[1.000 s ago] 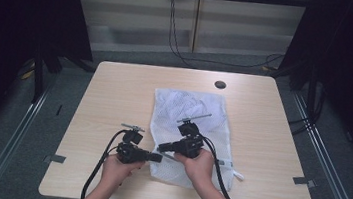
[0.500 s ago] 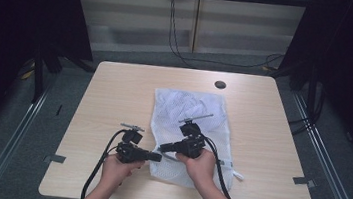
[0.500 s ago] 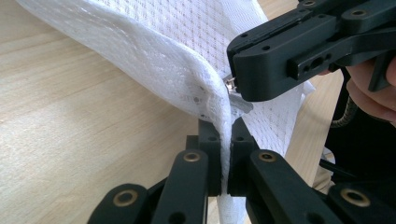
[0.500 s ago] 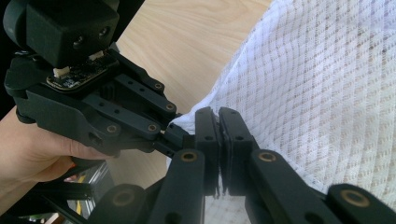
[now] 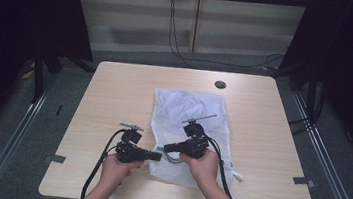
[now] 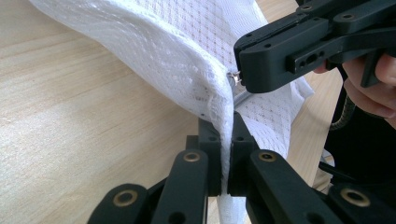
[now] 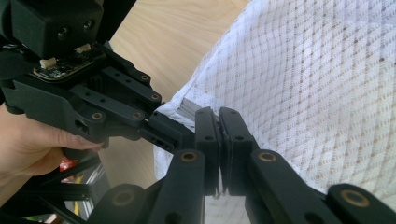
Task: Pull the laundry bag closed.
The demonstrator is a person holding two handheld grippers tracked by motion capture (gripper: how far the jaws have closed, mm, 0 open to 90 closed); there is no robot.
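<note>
A white mesh bag (image 5: 186, 126) lies flat near the middle of a pale wooden worktop (image 5: 115, 92), its near end drawn toward the person's edge, where two hand-held claws meet at its near left corner. The left claw (image 5: 157, 155), gripped in the person's left hand (image 5: 117, 166), sits just off the bag's left edge and points inward; in the left gripper view its jaws are pressed together on a thin fold of the mesh (image 6: 187, 70), which rises between them and drapes away up and to the left. The right claw (image 5: 168, 148), held in the right hand (image 5: 202, 165) resting over the bag's near end, points leftward to face the other; in the right gripper view its jaws are pinched on the bag's edge (image 7: 303, 93), close to a small metal piece, apparently a zip pull, at the seam. The two claw tips stand just beside each other. A dark round hole (image 5: 220, 84) marks the worktop beyond the bag's far end.
</note>
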